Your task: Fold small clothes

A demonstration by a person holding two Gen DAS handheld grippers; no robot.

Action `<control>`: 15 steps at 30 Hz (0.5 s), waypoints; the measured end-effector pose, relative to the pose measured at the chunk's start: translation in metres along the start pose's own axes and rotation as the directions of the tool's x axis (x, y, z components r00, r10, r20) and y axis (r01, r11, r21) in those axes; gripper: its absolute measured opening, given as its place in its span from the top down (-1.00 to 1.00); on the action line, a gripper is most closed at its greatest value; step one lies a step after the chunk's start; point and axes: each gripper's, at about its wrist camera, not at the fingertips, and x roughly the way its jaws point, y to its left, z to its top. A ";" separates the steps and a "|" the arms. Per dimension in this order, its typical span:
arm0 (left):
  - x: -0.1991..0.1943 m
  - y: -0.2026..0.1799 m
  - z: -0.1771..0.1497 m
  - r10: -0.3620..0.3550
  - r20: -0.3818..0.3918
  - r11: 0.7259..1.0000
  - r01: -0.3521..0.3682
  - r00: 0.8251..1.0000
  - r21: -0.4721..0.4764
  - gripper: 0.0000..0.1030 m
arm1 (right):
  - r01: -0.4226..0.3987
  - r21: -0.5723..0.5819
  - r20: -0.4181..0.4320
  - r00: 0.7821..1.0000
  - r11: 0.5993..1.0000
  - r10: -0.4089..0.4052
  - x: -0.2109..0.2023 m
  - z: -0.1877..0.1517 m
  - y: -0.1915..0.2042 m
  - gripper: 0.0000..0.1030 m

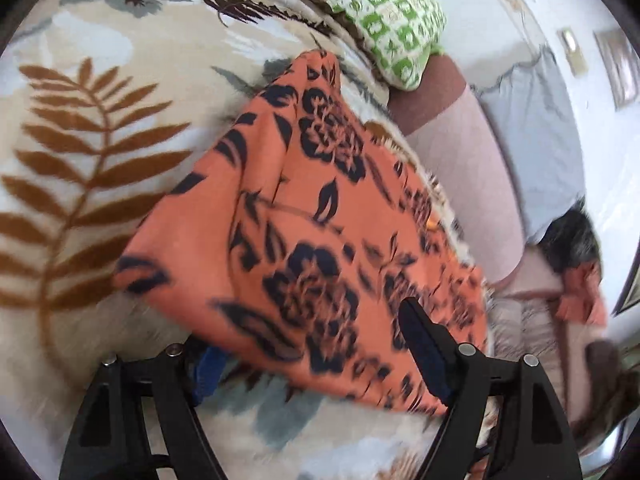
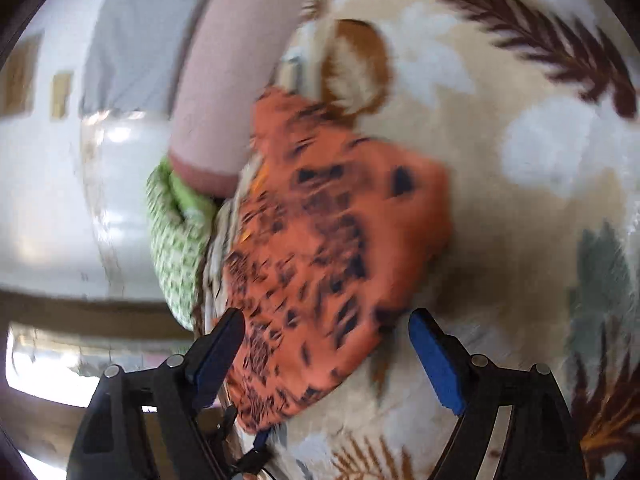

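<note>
Item: one small orange garment of thin woven cloth printed with dark navy flowers and leaves (image 1: 304,208), lying on a cream plush blanket patterned with brown fern fronds and grey-blue leaves (image 1: 100,152), near the blanket's edge beside a green-and-white patterned cushion (image 1: 384,20) and a pale pink bolster (image 1: 472,168). Left gripper (image 1: 308,344): jaws spread wide, released; the garment's near hem drapes over the left finger and hides most of it, while the right finger lies on top of the cloth. Right gripper (image 2: 326,356): likewise parted and holding nothing, its blue-padded fingers (image 2: 436,364) standing either side of the garment's near corner (image 2: 320,248). Handling, judged: light, limp, no stiffness, likely to slide on the plush pile and sag once lifted; not fragile. Hold, judged: pinch at the hem corners, one per gripper, so the edge stays taut for folding; motion blur hides finer seams
</note>
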 end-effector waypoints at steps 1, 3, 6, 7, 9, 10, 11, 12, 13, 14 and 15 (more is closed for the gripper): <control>0.004 0.000 0.002 -0.015 0.005 1.000 0.015 1.000 -0.008 -0.55 | -0.006 0.023 -0.002 1.000 1.000 0.006 0.002 0.003 -0.006 -0.60; 0.009 -0.002 0.005 -0.013 0.021 1.000 0.013 1.000 -0.004 -0.34 | -0.031 0.053 0.015 0.999 0.998 0.030 0.006 0.009 -0.013 -0.59; 0.015 -0.005 0.006 0.025 0.033 0.999 -0.026 0.999 0.029 0.05 | -0.049 0.012 0.059 0.997 0.999 0.048 0.011 0.016 -0.007 -0.57; 0.016 -0.005 0.006 0.030 0.036 0.999 -0.031 0.999 0.033 0.15 | -0.047 0.000 0.068 0.997 0.999 0.047 0.015 0.018 -0.005 -0.56; 0.019 -0.005 0.007 0.048 0.043 0.998 -0.050 0.998 0.046 0.29 | -0.043 -0.040 0.089 0.995 0.998 0.046 0.024 0.022 -0.002 -0.38; 0.020 -0.006 0.007 0.058 0.049 0.997 -0.061 0.997 0.054 0.34 | -0.037 -0.053 0.099 0.994 0.998 0.042 0.027 0.023 0.000 -0.26; 0.020 -0.007 0.007 0.071 0.062 0.995 -0.074 0.996 0.064 0.37 | -0.040 -0.062 0.106 0.993 0.997 0.047 0.027 0.024 0.000 0.08; 0.020 -0.011 0.006 0.086 0.071 0.992 -0.092 0.994 0.087 0.43 | -0.032 -0.065 0.107 0.994 0.997 0.038 0.032 0.025 -0.001 0.41; 0.022 -0.013 0.006 0.098 0.076 0.989 -0.106 0.992 0.106 0.50 | -0.020 -0.055 0.101 0.995 0.998 0.026 0.036 0.027 -0.005 0.48; 0.023 -0.017 0.006 0.112 0.084 0.985 -0.122 0.990 0.126 0.53 | -0.020 -0.037 0.099 0.995 0.999 0.023 0.038 0.028 -0.008 0.52; 0.023 -0.020 0.007 0.119 0.094 0.981 -0.131 0.988 0.140 0.59 | -0.031 -0.029 0.108 0.994 0.999 0.034 0.037 0.028 -0.009 0.54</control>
